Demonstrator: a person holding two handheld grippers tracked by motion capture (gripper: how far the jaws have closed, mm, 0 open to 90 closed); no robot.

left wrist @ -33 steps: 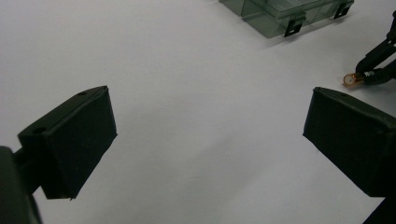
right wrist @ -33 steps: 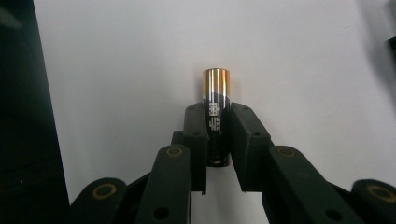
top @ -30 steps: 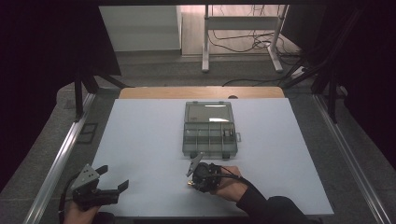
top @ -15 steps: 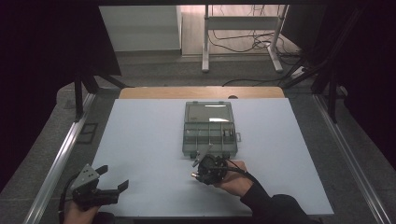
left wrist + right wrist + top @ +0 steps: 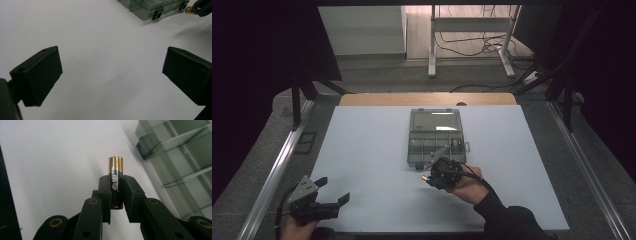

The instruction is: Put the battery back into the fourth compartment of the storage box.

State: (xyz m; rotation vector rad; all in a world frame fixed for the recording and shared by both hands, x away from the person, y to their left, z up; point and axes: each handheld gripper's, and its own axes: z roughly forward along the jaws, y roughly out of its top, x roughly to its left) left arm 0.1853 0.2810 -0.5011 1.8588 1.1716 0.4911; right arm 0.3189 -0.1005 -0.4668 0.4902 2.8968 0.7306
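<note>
right claw (image 5: 116, 192) is clenched on a battery (image 5: 115, 177), held just beside the open organizer box (image 5: 435, 137) on the white surface (image 5: 372, 165); ease it over a free compartment and lower it before letting go; left claw (image 5: 110, 75) rests released, well apart

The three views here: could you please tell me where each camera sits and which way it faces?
High view: above the person's side, facing forward and down on the table; both hands show, with the left gripper and the right gripper.
Left gripper view: on that gripper, looking along open jaws across the table toward the box.
Right gripper view: on that gripper, looking along jaws shut on a battery.
All three show the box.
</note>
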